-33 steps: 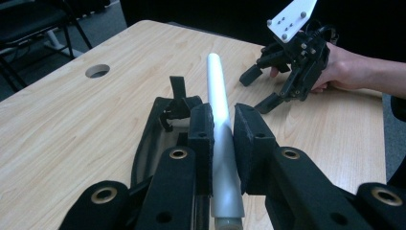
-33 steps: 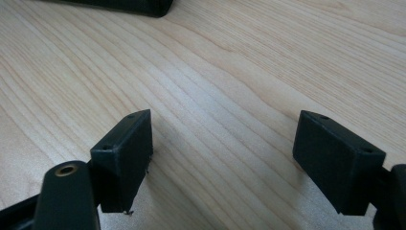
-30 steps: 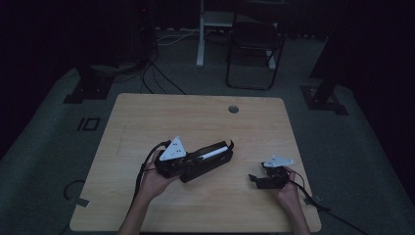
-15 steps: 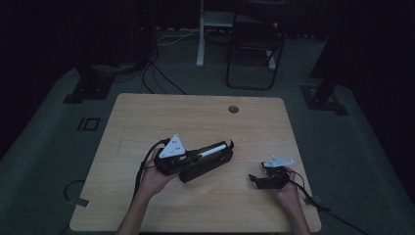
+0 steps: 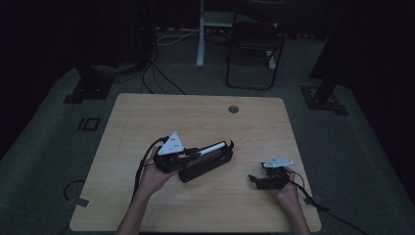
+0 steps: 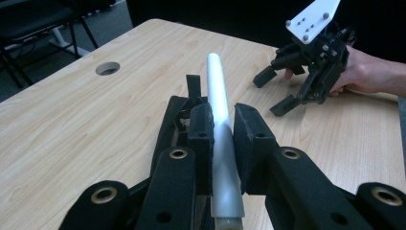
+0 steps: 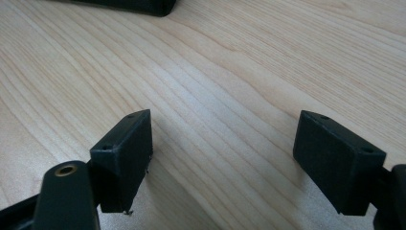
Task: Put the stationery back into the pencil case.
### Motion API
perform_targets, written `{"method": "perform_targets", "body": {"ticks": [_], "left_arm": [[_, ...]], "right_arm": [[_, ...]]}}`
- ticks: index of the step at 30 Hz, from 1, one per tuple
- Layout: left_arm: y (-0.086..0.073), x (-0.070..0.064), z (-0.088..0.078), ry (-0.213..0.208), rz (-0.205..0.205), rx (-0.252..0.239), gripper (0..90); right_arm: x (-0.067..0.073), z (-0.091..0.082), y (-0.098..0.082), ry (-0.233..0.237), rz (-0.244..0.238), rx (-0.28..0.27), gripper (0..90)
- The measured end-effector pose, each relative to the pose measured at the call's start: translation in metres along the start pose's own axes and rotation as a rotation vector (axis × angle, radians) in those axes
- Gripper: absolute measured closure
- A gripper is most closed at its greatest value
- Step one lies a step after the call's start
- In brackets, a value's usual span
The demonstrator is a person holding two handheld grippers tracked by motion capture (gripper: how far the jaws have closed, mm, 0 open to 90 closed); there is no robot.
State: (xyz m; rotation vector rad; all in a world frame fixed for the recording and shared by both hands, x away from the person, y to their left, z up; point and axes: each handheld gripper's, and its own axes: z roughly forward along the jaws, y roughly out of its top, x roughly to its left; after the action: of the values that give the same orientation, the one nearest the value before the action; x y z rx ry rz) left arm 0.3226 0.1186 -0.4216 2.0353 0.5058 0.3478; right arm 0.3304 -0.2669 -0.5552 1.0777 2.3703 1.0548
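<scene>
My left gripper (image 6: 222, 122) is shut on a white tube (image 6: 218, 96), its pads pressed on both sides of it. The tube lies along the top of a black case (image 6: 172, 120) on the wooden table. From above, the left gripper (image 5: 195, 153) sits at the table's middle, with the white tube (image 5: 214, 148) pointing right over the black case (image 5: 205, 168). My right gripper (image 5: 254, 180) rests low near the table's right front. In its own view the right gripper (image 7: 222, 143) stands open over bare wood, and it also appears beyond the tube (image 6: 274, 91).
The table (image 5: 147, 117) has a round cable hole (image 5: 233, 108) near its far edge. A dark corner of the case (image 7: 139, 5) shows at the top of the right gripper view. Behind the table stand a chair (image 5: 254, 49) and stand bases, with floor cables.
</scene>
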Motion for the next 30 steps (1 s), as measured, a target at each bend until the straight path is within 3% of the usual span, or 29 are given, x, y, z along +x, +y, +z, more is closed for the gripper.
{"method": "perform_targets", "body": {"ticks": [10,30], "left_arm": [[-0.005,0.007,0.006,-0.002,-0.023,0.004,78.6],[-0.011,0.012,0.02,0.0,-0.033,0.037,78.6]], "right_arm": [[0.0,0.0,0.0,0.002,0.0,0.0,21.3],[0.0,0.0,0.0,0.005,-0.005,0.0,21.2]]}}
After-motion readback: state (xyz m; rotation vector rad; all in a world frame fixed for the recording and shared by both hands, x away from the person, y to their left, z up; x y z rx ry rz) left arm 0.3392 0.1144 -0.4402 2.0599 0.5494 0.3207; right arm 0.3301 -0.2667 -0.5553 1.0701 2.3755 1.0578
